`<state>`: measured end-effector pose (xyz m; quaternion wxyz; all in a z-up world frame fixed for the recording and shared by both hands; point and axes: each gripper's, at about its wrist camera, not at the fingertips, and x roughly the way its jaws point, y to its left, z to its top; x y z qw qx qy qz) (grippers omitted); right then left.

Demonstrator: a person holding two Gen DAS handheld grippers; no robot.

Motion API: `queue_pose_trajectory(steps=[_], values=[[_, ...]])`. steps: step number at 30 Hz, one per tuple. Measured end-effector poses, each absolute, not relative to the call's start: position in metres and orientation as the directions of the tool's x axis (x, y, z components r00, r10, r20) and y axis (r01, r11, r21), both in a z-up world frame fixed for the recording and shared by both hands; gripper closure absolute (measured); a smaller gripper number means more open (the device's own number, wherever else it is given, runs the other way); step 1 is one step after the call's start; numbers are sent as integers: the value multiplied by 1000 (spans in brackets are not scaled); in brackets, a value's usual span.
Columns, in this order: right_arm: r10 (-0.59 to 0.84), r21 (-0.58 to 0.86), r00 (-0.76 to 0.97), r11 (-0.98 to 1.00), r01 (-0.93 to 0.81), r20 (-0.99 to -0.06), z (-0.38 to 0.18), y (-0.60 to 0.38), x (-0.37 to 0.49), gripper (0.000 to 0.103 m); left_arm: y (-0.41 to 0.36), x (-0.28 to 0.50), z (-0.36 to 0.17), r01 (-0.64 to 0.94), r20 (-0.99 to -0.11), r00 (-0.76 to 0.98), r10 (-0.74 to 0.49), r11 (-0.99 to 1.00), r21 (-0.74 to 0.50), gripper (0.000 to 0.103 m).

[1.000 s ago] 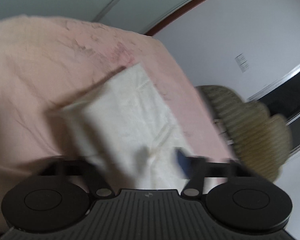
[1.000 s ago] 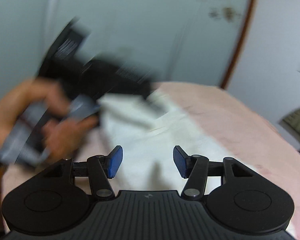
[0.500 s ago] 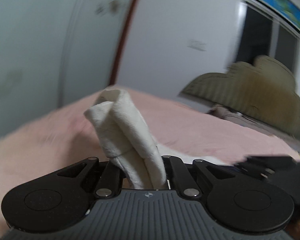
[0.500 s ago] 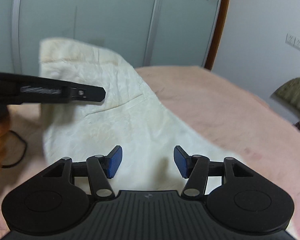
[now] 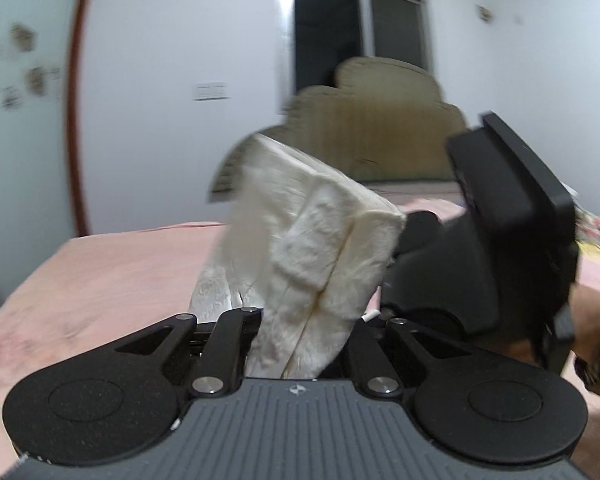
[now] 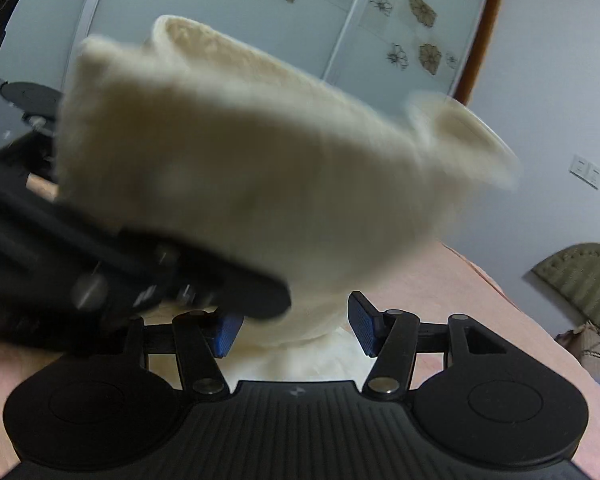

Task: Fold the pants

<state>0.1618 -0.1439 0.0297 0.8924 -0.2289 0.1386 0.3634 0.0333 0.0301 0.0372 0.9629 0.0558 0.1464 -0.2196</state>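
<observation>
The cream-white pants point(image 5: 312, 248) are bunched into a thick folded wad that stands up between the fingers of my left gripper point(image 5: 300, 336), which is shut on them above the pink bed point(image 5: 112, 272). In the right wrist view the same pants point(image 6: 244, 168) hang blurred right in front of the camera, held by the left gripper's black body point(image 6: 100, 264). My right gripper point(image 6: 294, 330) is open, its blue pads point(image 6: 362, 322) on either side of the cloth's lower end. The right gripper's body point(image 5: 500, 232) shows at the right of the left wrist view.
The pink bed cover point(image 6: 460, 304) spreads below. A tan padded headboard point(image 5: 384, 120) stands under a dark window point(image 5: 332, 32). A pale wardrobe with flower decals point(image 6: 340, 12) lies behind. My hand point(image 5: 596, 320) shows at the right edge.
My left gripper has closed on the pants, lifted them off the bed and swung right, toward the window. The cloth now hangs close in front of my right gripper, which has stayed open.
</observation>
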Motion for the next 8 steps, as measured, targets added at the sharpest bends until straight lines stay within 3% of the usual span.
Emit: queue_pose_trajectory(steps=[8], values=[[528, -203, 755, 750, -629, -390, 12, -224, 141, 46, -47, 42, 15, 562, -345, 791, -506, 824, 79, 94]])
